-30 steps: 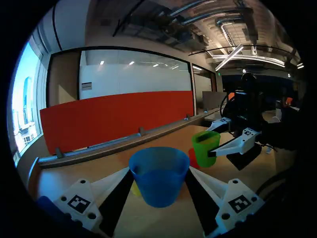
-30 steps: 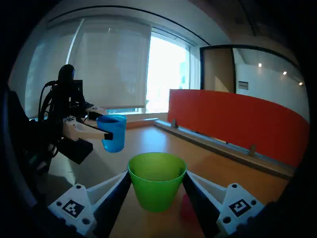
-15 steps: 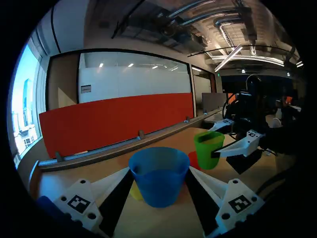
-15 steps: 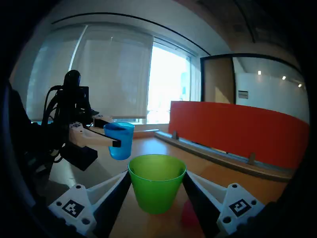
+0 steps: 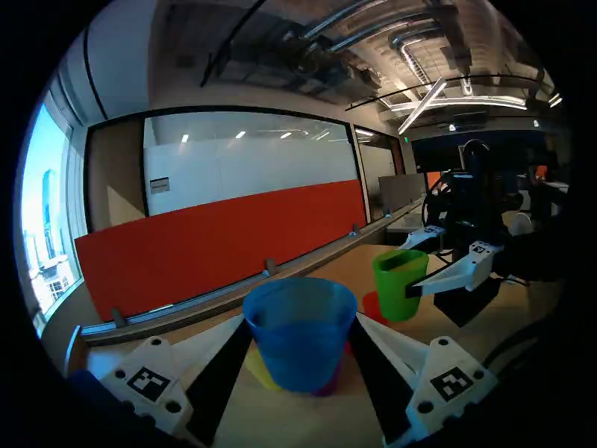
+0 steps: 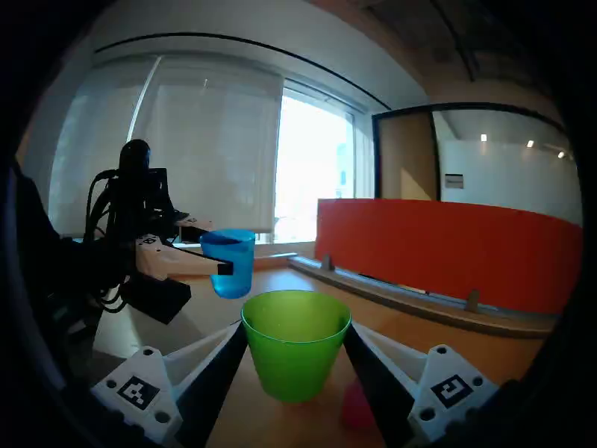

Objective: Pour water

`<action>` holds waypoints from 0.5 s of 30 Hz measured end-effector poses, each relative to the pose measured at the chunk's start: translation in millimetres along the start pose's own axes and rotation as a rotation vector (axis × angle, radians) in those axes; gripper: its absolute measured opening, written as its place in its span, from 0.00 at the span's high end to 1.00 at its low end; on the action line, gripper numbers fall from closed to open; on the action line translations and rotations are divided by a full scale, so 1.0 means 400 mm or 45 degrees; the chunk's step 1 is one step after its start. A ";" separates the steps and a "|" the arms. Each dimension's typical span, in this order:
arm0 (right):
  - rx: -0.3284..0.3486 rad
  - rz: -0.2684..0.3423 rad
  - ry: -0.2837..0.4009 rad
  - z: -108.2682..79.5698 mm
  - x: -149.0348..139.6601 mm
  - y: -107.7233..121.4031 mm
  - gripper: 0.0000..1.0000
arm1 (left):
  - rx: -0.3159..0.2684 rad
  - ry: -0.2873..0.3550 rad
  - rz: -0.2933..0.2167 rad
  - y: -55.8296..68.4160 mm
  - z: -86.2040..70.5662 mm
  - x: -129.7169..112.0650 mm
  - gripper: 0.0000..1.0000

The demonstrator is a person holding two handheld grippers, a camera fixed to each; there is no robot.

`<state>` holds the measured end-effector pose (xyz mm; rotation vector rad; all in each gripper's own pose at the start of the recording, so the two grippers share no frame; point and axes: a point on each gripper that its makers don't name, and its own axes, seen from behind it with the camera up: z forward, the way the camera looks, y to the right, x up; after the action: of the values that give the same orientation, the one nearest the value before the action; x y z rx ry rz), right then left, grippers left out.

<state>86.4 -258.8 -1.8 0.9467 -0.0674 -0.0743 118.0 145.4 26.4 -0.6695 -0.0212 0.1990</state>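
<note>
In the left gripper view my left gripper [image 5: 300,340] is shut on a blue cup [image 5: 300,330], held upright above the wooden table [image 5: 313,418]. Farther right in that view, the right gripper [image 5: 407,282] holds a green cup [image 5: 400,282]. In the right gripper view my right gripper [image 6: 295,349] is shut on the green cup [image 6: 295,340], upright, its inside looking empty. The left gripper [image 6: 224,265] with the blue cup [image 6: 230,263] hangs up and to the left, apart from the green cup.
A red cup [image 5: 371,306], a yellow cup [image 5: 259,369] and a pink one [image 6: 355,407] stand on the table under the held cups. An orange divider panel [image 5: 216,235] runs along the table's far edge. A bright window [image 6: 310,168] lies behind the left gripper.
Both grippers have risen with their cups. In the right gripper view the blue cup has drifted right, closer to the green cup. Both stay upright.
</note>
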 end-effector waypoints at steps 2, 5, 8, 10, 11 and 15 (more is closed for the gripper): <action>0.007 0.009 0.000 0.001 0.000 -0.003 0.09 | 0.000 0.004 0.014 -0.001 0.004 0.005 0.15; 0.022 0.016 -0.001 0.002 0.001 -0.009 0.09 | 0.000 0.011 0.042 -0.002 0.010 0.013 0.15; 0.033 0.010 -0.004 0.004 0.001 -0.015 0.09 | 0.004 0.013 0.076 -0.005 0.016 0.022 0.15; 0.040 0.004 -0.007 0.005 -0.001 -0.019 0.09 | 0.009 0.012 0.103 -0.007 0.020 0.028 0.16; 0.044 0.001 -0.009 0.006 -0.003 -0.022 0.09 | 0.010 0.011 0.116 -0.008 0.022 0.031 0.15; 0.070 0.008 -0.019 0.010 -0.011 -0.034 0.09 | 0.017 0.012 0.180 -0.010 0.029 0.048 0.15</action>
<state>81.3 -269.4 -10.5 1.0008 -0.0866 -0.0740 136.7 152.9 37.0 -0.6594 0.0363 0.3314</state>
